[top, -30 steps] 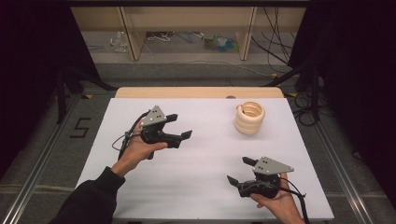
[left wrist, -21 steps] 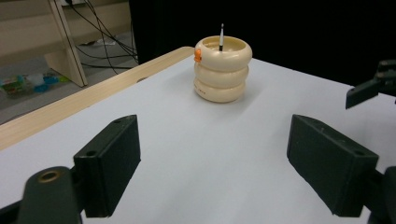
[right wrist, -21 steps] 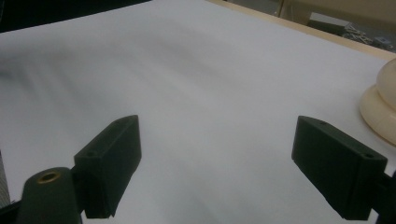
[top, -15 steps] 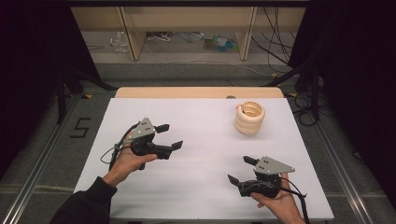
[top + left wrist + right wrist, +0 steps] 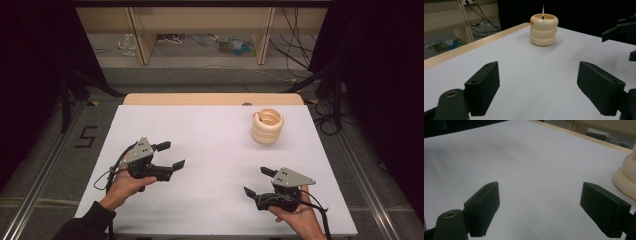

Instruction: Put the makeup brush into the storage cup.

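A matt white, paper-smooth surface with a pale bare-wood far edge carries a cream stack of three rounded rings, smooth and softly glossy like moulded plastic, with a small orange patch near the top in the left gripper view. The left gripper and right gripper look like matt black plastic, their blocky jaws faintly grainy and dotted with small screw holes; each carries a flat grey three-cornered plate with a dull finish. A brass-coloured metal insert glints beside one jaw.
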### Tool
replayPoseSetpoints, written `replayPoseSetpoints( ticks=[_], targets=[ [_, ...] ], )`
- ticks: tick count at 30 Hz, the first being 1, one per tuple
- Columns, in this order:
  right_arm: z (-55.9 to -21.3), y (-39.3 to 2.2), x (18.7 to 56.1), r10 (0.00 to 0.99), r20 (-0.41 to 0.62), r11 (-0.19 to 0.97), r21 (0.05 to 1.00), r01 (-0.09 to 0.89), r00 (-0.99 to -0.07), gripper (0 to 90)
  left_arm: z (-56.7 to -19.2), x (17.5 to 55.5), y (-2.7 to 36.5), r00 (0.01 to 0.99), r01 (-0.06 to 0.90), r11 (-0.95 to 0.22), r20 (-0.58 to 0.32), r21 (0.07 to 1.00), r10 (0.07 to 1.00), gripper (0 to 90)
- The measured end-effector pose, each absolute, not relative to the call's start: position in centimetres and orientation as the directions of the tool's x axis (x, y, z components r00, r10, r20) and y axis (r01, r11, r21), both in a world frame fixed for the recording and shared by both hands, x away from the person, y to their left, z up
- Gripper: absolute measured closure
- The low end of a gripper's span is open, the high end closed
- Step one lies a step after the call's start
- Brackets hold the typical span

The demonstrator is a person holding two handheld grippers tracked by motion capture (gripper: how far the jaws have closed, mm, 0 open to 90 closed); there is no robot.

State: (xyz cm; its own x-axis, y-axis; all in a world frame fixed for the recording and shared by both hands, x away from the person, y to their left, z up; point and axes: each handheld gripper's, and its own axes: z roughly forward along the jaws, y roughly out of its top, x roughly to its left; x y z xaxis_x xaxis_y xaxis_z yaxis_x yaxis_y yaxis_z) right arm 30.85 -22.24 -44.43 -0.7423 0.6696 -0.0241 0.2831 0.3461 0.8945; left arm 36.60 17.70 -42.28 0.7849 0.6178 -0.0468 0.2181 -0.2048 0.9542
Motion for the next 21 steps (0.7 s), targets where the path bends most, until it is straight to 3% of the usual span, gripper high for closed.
replayPoseSetpoints(
  ticks=[21],
  targets=[
    [-44.4,-22.2,30.8,0.676,-0.019,0.336,0.898,0.285,-0.737,17.1,-43.7,34.6,19.7,0.777,0.212,-0.198,-0.042,0.957,0.628,18.2]
  ],
)
